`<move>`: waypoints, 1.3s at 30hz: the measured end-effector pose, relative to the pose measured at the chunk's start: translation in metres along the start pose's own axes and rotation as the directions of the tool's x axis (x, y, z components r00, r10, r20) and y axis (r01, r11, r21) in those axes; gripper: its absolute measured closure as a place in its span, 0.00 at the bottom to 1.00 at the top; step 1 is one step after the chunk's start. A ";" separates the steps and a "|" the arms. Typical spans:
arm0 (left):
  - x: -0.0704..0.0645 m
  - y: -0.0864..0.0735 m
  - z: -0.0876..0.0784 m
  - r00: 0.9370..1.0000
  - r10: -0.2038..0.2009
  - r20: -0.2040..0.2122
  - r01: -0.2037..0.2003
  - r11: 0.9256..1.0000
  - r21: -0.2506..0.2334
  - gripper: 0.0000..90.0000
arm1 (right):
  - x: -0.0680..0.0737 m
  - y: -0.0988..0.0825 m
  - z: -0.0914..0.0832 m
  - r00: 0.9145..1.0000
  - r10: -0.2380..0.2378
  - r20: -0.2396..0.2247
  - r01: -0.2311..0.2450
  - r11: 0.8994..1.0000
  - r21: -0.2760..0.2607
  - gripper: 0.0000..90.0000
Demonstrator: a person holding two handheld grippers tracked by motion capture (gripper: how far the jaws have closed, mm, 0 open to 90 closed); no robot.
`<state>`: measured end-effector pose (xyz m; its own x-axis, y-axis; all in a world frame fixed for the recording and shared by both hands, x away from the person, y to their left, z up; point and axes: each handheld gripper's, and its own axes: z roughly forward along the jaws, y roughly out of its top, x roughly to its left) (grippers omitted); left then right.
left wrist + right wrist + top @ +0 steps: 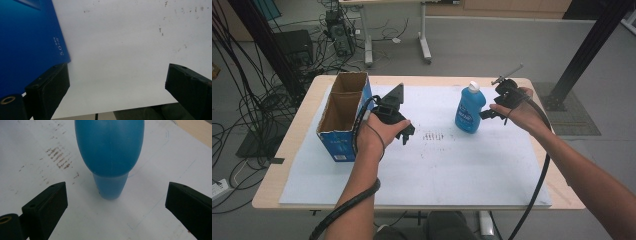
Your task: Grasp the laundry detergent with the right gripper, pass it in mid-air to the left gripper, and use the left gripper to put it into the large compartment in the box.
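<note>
Blue bottle [470, 109] stands upright on the worktop [437, 165]; right tongs [486, 114] just beside it, left tongs [408, 135] near the carton [343, 117]. Left gripper view: jaws wide, carton alongside. Right gripper view: jaws wide, bottle [110, 152] between, untouched.

The right gripper view's top edge cuts off the blue bottle [110, 152], hiding its cap.

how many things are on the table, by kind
Bottle: 1
Box: 1
White sheet: 1
Total: 3
</note>
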<state>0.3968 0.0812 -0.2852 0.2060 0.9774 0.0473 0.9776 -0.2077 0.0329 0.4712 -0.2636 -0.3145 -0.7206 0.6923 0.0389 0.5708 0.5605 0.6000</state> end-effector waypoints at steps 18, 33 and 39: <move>0.000 0.002 0.005 1.000 0.009 -0.008 -0.009 1.000 0.017 0.07 | 0.010 -0.020 0.044 0.999 0.011 0.046 -0.003 0.987 -0.162 0.03; -0.003 0.006 0.007 1.000 0.010 -0.004 -0.010 1.000 0.020 0.07 | 0.011 -0.025 0.064 0.998 0.016 0.060 -0.002 0.974 -0.226 0.03; -0.003 0.006 0.008 1.000 0.009 -0.005 -0.009 1.000 0.022 0.07 | 0.010 -0.026 0.066 0.998 0.019 0.062 -0.003 0.969 -0.247 0.03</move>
<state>0.4021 0.0774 -0.2929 0.2149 0.9752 0.0529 0.9764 -0.2157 0.0104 0.4748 -0.2410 -0.3819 -0.6840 0.7295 0.0010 0.4583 0.4285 0.7787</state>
